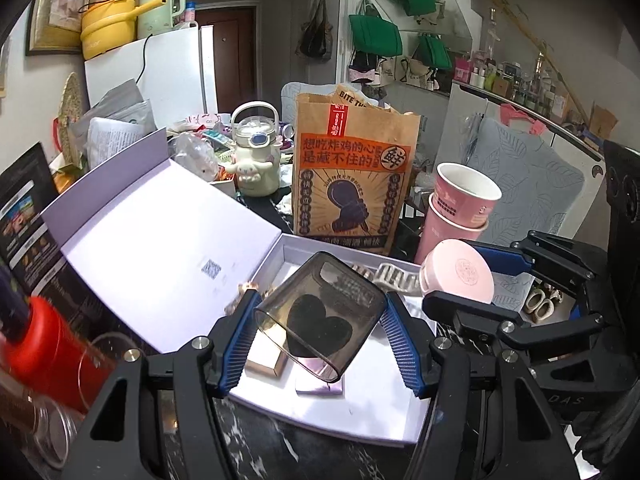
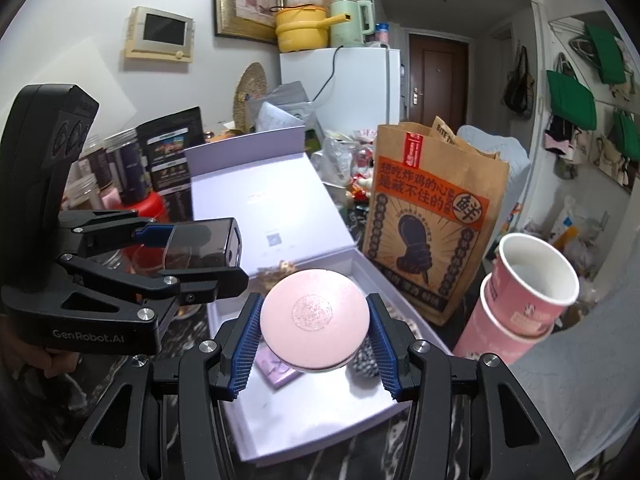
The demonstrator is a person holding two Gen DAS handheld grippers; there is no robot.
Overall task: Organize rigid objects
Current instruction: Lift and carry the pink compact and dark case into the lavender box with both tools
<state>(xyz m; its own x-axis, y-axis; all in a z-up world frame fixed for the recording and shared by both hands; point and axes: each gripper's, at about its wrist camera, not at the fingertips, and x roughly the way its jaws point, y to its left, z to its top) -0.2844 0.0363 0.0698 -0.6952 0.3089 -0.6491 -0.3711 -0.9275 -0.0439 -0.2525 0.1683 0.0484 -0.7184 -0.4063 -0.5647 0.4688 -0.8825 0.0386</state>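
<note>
Above the open white box [image 1: 360, 412], a smoky translucent case [image 1: 320, 316] with a black heart-shaped puff inside is held tilted by the left gripper [image 1: 320, 344], whose blue-padded jaws are clamped on its two sides. Just to its right, a round pink compact [image 2: 314, 318] is gripped at its rim by the right gripper [image 2: 314, 350], with the jaws pressed against opposite edges; it hangs over the box's near half. Inside the box, a small lilac packet [image 2: 276, 368] is seen lying flat under the compact, a rose-gold edged item [image 1: 266, 360] lies beside it, and a pale hair claw [image 1: 396, 276] rests against the far wall. The box's lilac lid [image 1: 160, 256] is folded back to the left and lies open on the dark marbled worktop [image 1: 256, 444]. Behind the box's far edge, a brown printed paper bag [image 1: 352, 172] is stood upright. At the worktop's right edge, two stacked pink paper cups [image 2: 524, 300] are seen, the upper one leaning. A cream kettle-shaped bottle [image 1: 256, 156] is set further back, left of the bag, and a red lid [image 1: 44, 348] is visible at the left edge.
</note>
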